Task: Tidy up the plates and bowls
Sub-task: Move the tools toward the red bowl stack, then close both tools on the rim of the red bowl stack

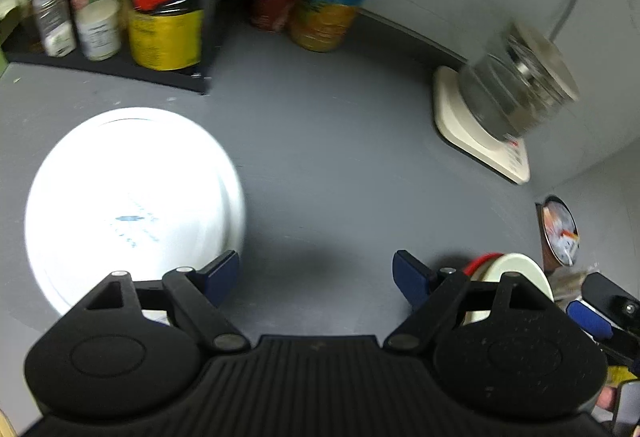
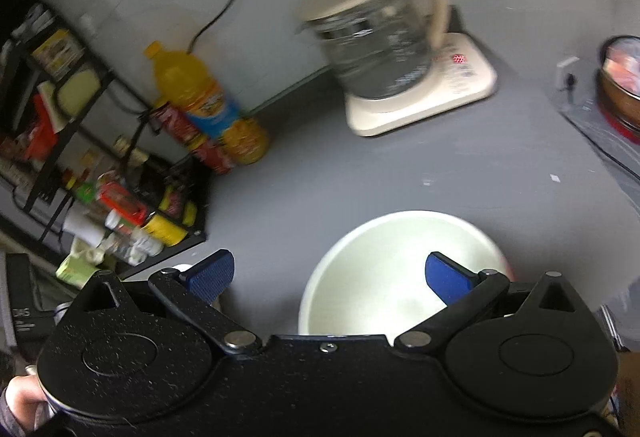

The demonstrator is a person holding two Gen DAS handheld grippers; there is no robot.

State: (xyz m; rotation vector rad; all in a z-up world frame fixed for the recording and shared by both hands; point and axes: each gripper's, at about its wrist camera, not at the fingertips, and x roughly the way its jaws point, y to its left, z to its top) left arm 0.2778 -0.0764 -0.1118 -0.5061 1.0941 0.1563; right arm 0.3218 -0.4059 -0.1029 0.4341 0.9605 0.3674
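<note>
The round white glazed plate (image 1: pixel 132 209) lay flat on the grey bench (image 1: pixel 340 165), well to the left of the glass kettle on its cream base (image 1: pixel 508 97). The left gripper (image 1: pixel 316 273) was spread wide and held nothing, its left blue pad (image 1: pixel 224 269) just at the plate's near rim. The pale cream bowl with a red outer wall (image 2: pixel 400 269) stood on the bench in front of the kettle. The right gripper (image 2: pixel 328 273) was likewise spread and empty, its right blue pad (image 2: pixel 448 277) over the bowl's interior, the other outside the rim. Contact could not be confirmed.

Assessment: both items appeared ceramic, rigid, moderately heavy, glossy and liable to chip or slip. The bowl would best be pinched across its wall at the rim. The plate, lying flush, offered only its raised rim edge.
</note>
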